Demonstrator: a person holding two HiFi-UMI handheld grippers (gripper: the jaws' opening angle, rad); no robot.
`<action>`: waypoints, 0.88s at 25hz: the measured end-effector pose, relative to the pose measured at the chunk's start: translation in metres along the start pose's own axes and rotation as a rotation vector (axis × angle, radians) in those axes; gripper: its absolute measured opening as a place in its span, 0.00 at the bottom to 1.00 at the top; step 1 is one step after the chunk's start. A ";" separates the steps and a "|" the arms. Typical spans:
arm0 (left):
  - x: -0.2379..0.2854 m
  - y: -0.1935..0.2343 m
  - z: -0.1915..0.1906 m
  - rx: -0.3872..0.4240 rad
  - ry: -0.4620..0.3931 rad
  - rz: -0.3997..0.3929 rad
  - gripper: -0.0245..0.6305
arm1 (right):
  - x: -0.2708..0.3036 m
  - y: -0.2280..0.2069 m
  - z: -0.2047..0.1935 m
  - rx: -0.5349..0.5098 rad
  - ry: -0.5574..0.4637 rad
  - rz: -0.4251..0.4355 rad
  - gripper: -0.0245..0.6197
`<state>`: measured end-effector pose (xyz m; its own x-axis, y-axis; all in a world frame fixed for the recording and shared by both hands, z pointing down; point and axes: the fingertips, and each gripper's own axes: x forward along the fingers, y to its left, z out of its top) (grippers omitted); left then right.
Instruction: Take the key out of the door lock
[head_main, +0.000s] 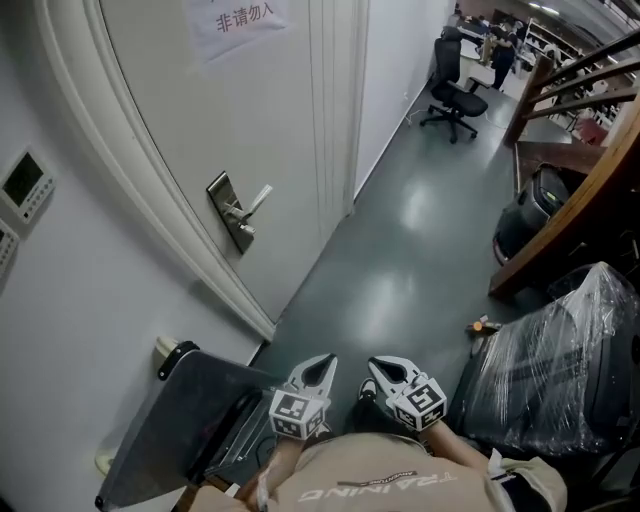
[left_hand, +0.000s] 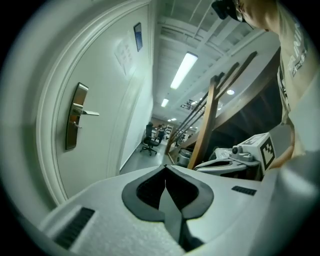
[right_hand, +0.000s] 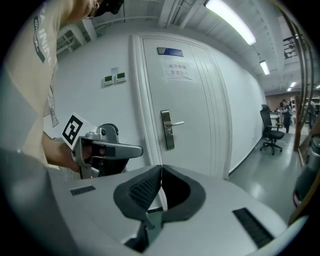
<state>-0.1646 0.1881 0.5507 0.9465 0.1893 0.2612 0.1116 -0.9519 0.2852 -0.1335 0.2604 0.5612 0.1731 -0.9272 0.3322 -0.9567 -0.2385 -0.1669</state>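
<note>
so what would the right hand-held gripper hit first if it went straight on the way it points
Probably the white door, at or just below its lock plate; nothing shows between the right hand-held gripper and it, though depth is hard to judge.

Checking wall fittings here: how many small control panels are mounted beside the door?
2. One control panel sits on the wall left of the door; the second is beside it, nearer the door.

The door lock (head_main: 231, 214), a tall brass-toned plate on the white door (head_main: 150, 110), sits at ten o'clock in the head view. Its lever handle (head_main: 257, 200) points toward two o'clock. The key is too small to make out.
</note>
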 end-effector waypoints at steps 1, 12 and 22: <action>0.002 0.002 0.008 0.007 -0.004 0.021 0.05 | 0.008 -0.008 0.012 -0.023 -0.028 0.024 0.06; 0.094 -0.005 0.097 0.104 -0.131 0.127 0.05 | 0.055 -0.139 0.039 -0.031 -0.063 0.135 0.06; 0.116 0.033 0.063 0.005 0.005 0.210 0.05 | 0.094 -0.168 0.010 0.013 0.044 0.207 0.06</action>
<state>-0.0321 0.1638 0.5321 0.9478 -0.0127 0.3187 -0.0868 -0.9718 0.2193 0.0462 0.2109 0.6110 -0.0374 -0.9433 0.3299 -0.9676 -0.0483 -0.2476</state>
